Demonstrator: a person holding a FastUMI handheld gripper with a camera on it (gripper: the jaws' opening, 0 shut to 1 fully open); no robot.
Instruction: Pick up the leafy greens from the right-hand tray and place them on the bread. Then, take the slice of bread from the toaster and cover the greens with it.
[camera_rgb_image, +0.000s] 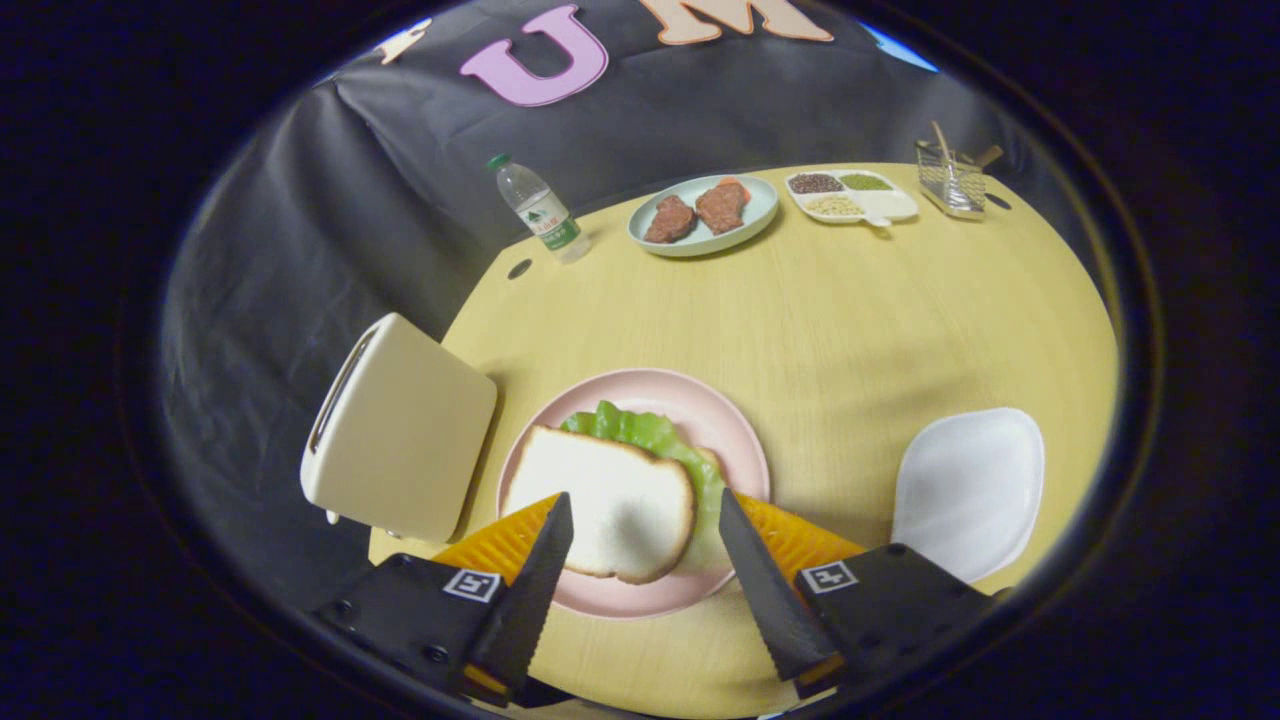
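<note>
The gripper (645, 510) is being held with its fingers spread wide at the bottom centre of the frame, and nothing is being gripped between them. A slice of bread (600, 500) is being seen in the gap between the two fingers, lying flat and not touched by either one. Leafy greens (650, 437) are being covered by that slice, their edge showing along its upper and right sides. Both are being carried by a pink plate (720, 410) in the lower middle of the frame, on a yellow table (850, 330). A toaster (400, 430) is standing just left of the plate. A white tray (968, 490) is lying at lower right, beyond the right finger. In the upper part, a water bottle (540, 210), a plate of meat (703, 215), a divided dish (850, 195) and a wire basket (952, 180) are being lined up along the table's far edge.
</note>
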